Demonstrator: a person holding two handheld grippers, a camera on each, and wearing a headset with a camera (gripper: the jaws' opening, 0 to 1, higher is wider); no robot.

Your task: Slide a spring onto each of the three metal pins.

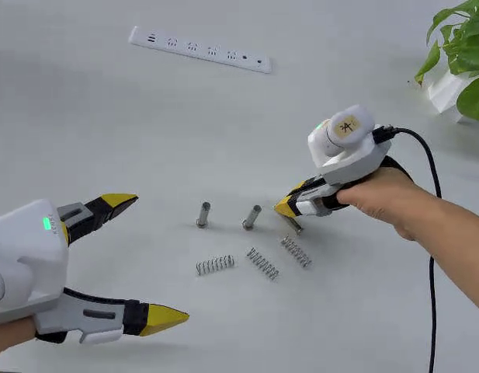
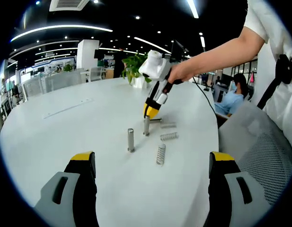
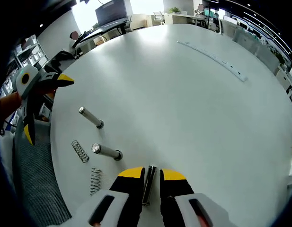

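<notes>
Near left: left gripper (image 1: 157, 256), jaws spread wide, above white table (image 1: 107, 116). Mid-table: three springs (image 1: 215, 265) lying flat in loose row. Just behind: two pins (image 1: 203, 214) standing upright, bare. Right of those: right gripper (image 1: 286, 208), jaws narrow, clamped on third pin (image 1: 295, 226), close to rightmost spring (image 1: 296, 252). Farther back: power strip (image 1: 200, 49); plant (image 1: 460, 47) at far right. Beyond table: open office, ceiling lights (image 2: 65, 29).

We are in an open-plan office. Around our round white table (image 2: 41, 142) we see ceiling light strips (image 2: 60, 29), a mesh chair (image 2: 264, 156), a monitor (image 3: 110, 12) and a potted plant (image 1: 460, 47).
</notes>
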